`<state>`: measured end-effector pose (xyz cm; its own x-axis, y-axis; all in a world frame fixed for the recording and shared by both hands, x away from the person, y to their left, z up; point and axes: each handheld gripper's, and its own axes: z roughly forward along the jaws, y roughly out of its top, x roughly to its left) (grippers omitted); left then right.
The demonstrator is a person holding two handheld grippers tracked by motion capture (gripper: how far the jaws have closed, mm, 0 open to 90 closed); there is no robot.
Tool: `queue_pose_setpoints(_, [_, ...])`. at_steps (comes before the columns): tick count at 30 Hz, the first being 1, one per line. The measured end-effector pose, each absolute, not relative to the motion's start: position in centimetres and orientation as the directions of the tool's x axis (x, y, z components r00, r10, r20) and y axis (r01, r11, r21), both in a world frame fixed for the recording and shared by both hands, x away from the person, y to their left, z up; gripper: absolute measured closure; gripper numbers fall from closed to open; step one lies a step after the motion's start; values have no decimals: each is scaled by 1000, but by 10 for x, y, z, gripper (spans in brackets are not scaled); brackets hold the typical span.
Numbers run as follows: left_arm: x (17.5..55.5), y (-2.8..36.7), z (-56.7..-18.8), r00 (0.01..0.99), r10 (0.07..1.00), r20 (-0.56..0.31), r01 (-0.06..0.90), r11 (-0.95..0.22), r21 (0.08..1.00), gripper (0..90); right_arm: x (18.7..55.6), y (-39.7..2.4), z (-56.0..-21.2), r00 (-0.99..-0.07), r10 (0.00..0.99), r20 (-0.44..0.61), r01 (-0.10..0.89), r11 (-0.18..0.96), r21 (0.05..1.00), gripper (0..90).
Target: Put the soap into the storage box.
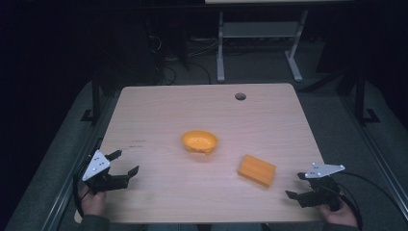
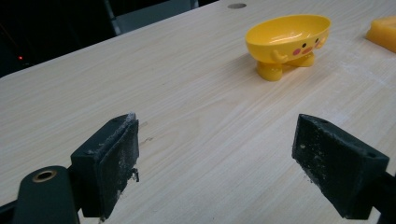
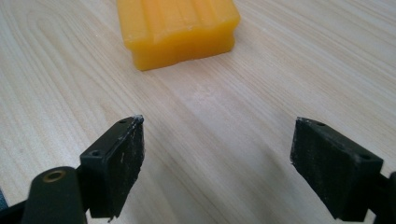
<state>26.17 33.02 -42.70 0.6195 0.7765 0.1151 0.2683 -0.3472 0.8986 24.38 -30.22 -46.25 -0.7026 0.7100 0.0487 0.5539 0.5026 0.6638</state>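
A yellow footed bowl with a cartoon face (image 1: 199,141) (image 2: 286,41) stands upright at the middle of the wooden table (image 1: 159,120). An orange block, soap-like with ridges (image 1: 257,170) (image 3: 176,29), lies to its right and nearer. My left gripper (image 1: 124,162) (image 2: 215,163) is open at the table's front left, well short of the bowl, with nothing between its jaws. My right gripper (image 1: 296,185) (image 3: 217,163) is open at the front right, a short way from the orange block and not touching it.
A round cable hole (image 1: 240,96) sits near the table's far edge. Beyond the table stand the legs of a white desk frame (image 1: 220,48) on a dark floor with cables. A person's hands hold both grippers at the near edge.
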Motion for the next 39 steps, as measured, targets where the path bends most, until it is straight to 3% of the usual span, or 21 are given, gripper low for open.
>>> queue_pose_setpoints(39, [261,330,-427,618,778,109,267,-339,902,139,259,-261,-438,-771,637,-12,481,594,645,141])
